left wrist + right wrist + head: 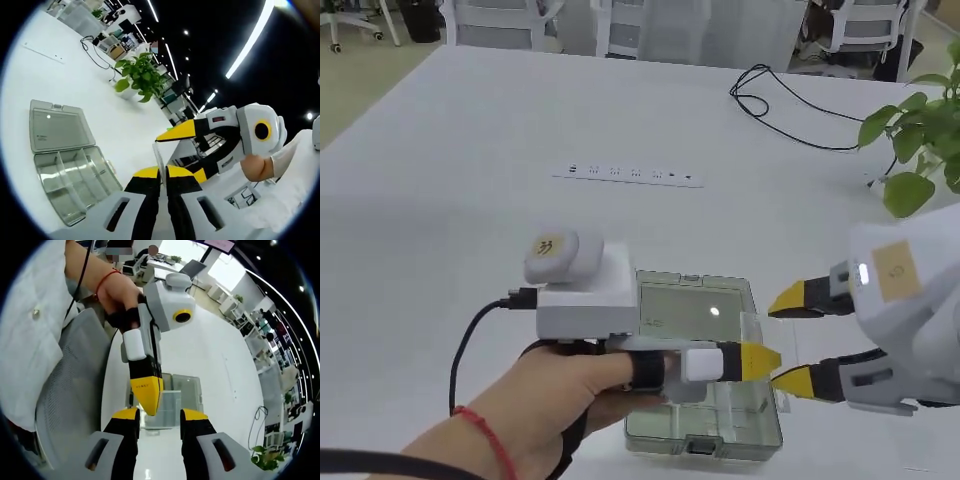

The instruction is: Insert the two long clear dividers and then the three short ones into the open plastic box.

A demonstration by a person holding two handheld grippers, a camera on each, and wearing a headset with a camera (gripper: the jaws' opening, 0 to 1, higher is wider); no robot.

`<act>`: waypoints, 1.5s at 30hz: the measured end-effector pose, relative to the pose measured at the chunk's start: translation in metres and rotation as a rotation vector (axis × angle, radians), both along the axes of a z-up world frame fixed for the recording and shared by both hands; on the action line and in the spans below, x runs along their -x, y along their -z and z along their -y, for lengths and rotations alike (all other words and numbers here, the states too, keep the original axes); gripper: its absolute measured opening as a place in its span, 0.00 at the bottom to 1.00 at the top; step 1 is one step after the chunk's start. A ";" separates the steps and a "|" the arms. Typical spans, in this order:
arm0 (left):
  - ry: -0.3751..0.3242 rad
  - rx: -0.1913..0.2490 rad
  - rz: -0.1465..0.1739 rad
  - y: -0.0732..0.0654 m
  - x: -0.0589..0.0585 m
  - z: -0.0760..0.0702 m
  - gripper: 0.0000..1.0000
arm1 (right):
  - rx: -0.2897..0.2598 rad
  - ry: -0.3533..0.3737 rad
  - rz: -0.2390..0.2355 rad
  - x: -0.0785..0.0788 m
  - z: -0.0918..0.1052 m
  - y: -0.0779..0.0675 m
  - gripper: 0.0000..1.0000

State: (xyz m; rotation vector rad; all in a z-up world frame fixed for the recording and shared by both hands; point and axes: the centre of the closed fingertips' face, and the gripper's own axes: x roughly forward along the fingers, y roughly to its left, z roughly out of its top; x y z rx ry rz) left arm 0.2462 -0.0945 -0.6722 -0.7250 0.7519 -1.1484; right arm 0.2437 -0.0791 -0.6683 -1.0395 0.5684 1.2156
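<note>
The clear plastic box (650,428) lies open on the white table, its lid (695,305) folded back flat. In the left gripper view the box (75,175) shows clear dividers standing inside. My left gripper (760,360) hovers over the box's right part, shut on a thin clear divider (160,155) that sticks up between its jaws. My right gripper (790,338) faces it from the right, open, one jaw on each side of the left gripper's tip. In the right gripper view the divider (167,410) hangs under the left gripper (146,392), between the open right gripper (160,415) jaws.
A white power strip (630,174) lies further back on the table. A black cable (770,100) loops at the far right, next to a green plant (920,140). Office chairs stand beyond the table's far edge.
</note>
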 end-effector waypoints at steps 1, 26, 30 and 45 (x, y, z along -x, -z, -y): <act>-0.002 0.002 -0.007 0.000 0.000 0.000 0.00 | 0.000 0.000 -0.001 0.000 0.000 0.000 0.33; 0.072 -0.106 0.295 0.003 0.006 -0.010 0.00 | -0.160 0.015 -0.143 0.002 -0.003 -0.024 0.31; 0.133 -0.137 0.423 0.002 0.014 -0.010 0.00 | -0.179 -0.015 -0.210 0.004 0.000 -0.026 0.27; 0.289 -0.129 0.667 -0.010 0.044 -0.010 0.00 | -0.217 -0.134 -0.467 0.038 -0.007 -0.024 0.13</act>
